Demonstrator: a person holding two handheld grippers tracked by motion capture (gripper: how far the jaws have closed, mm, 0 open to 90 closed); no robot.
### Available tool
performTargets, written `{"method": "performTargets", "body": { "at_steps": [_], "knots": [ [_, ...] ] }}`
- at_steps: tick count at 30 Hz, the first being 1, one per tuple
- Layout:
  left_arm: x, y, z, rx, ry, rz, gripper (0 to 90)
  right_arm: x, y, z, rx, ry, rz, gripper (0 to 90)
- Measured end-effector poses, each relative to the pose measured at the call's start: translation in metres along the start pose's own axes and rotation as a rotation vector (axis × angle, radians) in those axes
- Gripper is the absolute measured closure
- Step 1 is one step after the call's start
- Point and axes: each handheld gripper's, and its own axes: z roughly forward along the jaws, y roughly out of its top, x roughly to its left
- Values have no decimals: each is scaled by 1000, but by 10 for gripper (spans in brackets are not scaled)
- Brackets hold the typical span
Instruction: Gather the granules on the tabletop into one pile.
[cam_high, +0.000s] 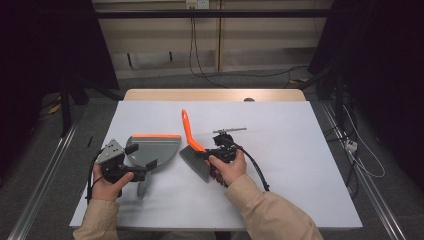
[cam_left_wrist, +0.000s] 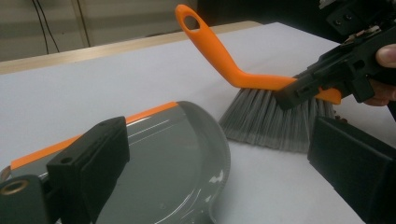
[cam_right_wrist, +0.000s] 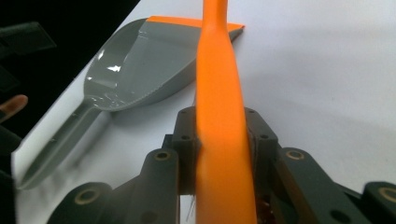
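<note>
Right gripper (cam_right_wrist: 219, 154) clamps brush (cam_right_wrist: 219, 93) beside dustpan (cam_right_wrist: 140, 65).

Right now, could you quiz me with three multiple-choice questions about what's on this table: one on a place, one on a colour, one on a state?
1. Where is the dustpan relative to the hand brush?
A. To its left in the high view
B. Stacked on it
C. On the floor

2. What colour is the brush handle?
A. Blue
B. Orange
C. White

3. What is the right gripper doing?
A. Hanging open
B. Clamping the brush handle
C. Holding the dustpan

Key: 1 A, the high view shows it. 2 B, plainly orange. 3 B, jaws press both sides.
</note>
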Motion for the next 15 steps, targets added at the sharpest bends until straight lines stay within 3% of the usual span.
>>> {"method": "performTargets", "body": {
  "at_steps": [2,10,15],
  "knots": [
    [0,0,0,-1,1,1,56,-2,-2,-4,-9,-25,-21,711],
    [-2,1,0,-1,0,6,56,-18,-10,-26,-24,-44,24,710],
    [-2,1,2,1,-4,8,56,-23,-15,-37,-38,-51,20,710]
  ]
}}
